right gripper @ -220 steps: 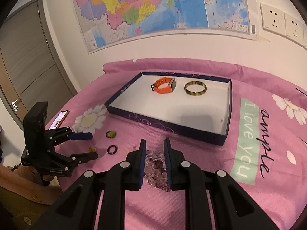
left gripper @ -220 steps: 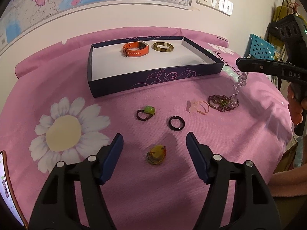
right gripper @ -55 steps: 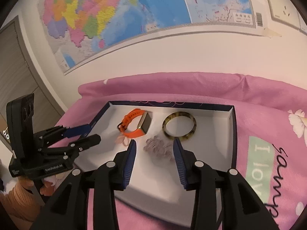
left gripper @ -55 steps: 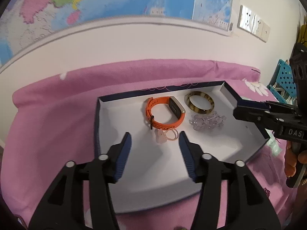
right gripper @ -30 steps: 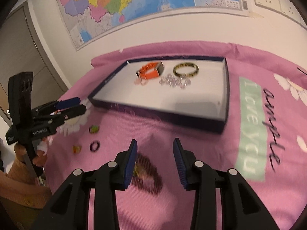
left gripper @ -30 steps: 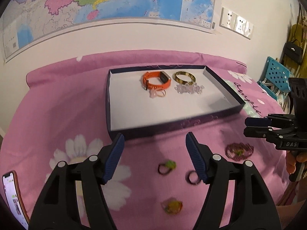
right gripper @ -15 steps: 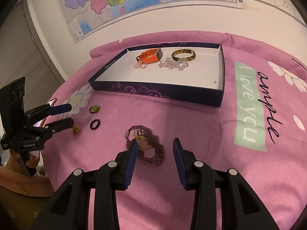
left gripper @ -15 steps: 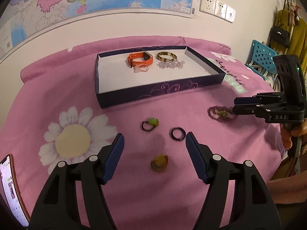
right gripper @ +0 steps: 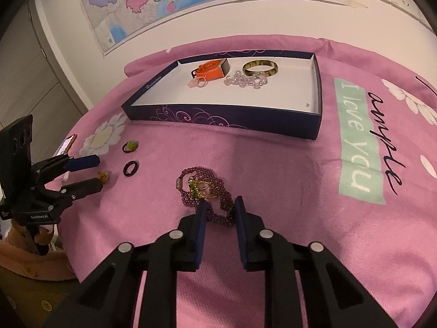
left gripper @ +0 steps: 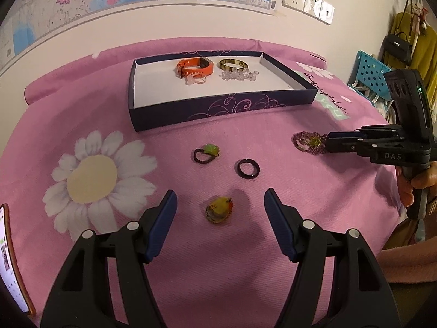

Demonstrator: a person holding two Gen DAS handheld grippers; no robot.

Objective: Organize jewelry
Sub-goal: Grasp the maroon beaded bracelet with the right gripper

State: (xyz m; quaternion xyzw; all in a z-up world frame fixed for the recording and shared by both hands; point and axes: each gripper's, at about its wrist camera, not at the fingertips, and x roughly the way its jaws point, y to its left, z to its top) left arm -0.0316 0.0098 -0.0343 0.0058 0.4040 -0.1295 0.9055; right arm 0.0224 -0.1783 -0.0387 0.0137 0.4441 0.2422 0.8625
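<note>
Both hand-held grippers are black plastic frames with silver screws and dark blue finger pads [left gripper: 164,227]; the right hand-held gripper [left gripper: 331,141] reads "DAS"; sleeves are peach-pink knit.

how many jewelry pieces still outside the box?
4. Green-topped ring nearest the box; black ring beside it; yellow-orange piece ahead of the left gripper; purple beaded bracelet at the right gripper. None seem hidden.

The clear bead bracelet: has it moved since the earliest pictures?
Yes. The clear bead bracelet now lies inside the box, beside the gold bangle; earlier it hung from the right gripper outside the box.
</note>
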